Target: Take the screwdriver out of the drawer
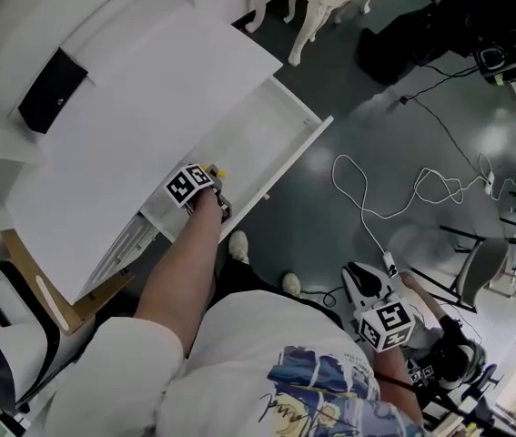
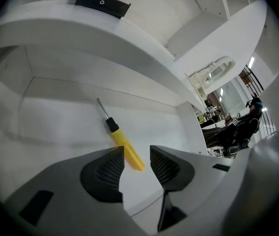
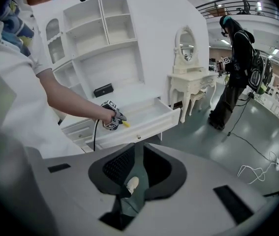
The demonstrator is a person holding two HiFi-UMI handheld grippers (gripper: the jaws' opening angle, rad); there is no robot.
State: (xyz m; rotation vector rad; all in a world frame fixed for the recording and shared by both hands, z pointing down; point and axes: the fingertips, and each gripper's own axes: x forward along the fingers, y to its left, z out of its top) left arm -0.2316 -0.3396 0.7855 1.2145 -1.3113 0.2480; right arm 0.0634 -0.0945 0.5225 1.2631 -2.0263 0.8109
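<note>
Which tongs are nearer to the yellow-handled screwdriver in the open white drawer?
Left. The left tongs hang in the white drawer, jaws apart by the yellow-handled screwdriver; the right tongs are far off, over the floor.

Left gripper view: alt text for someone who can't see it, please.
A yellow-handled screwdriver with a black collar and metal shaft lies on the floor of an open white drawer. The dark fingers of the left gripper stand apart around the handle's end, not gripping it.
</note>
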